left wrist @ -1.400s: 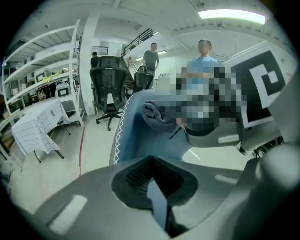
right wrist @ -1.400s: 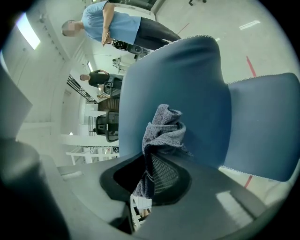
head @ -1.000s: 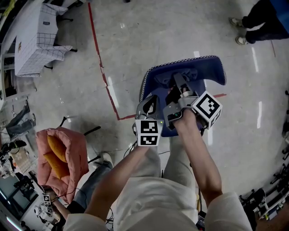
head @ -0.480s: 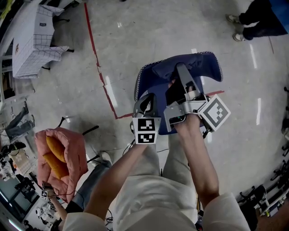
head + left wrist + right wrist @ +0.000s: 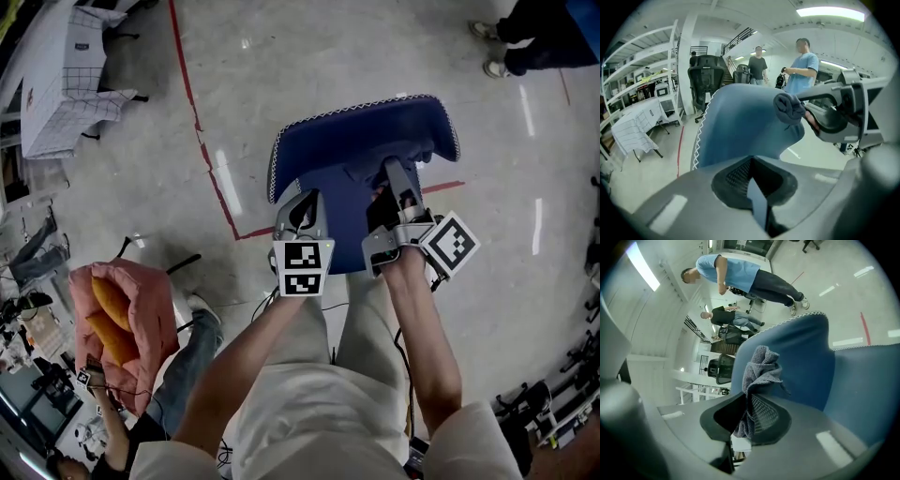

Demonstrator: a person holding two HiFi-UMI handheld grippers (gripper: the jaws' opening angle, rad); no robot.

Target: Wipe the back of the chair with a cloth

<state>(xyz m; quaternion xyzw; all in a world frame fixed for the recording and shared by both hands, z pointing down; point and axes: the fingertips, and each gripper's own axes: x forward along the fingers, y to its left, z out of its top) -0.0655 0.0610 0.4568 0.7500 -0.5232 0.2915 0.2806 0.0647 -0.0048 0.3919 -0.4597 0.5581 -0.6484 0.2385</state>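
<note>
Your right gripper (image 5: pixel 392 180) has slid toward the frame's right across the blue white-stitched chair back (image 5: pixel 352 131), clenching a bunched grey terry cloth (image 5: pixel 761 365) that could slip from so small a bite; your left gripper (image 5: pixel 302 214) is closed on nothing.

The person's bare left forearm (image 5: pixel 239 361) and right forearm (image 5: pixel 424 328) both reach forward and down, side by side. The left tongs (image 5: pixel 302 208) have their jaws pressed together with nothing between them. The right tongs (image 5: pixel 392 180), just beside them and reaching a little farther out, have their jaws clamped on a grey cloth (image 5: pixel 759 366).
</note>
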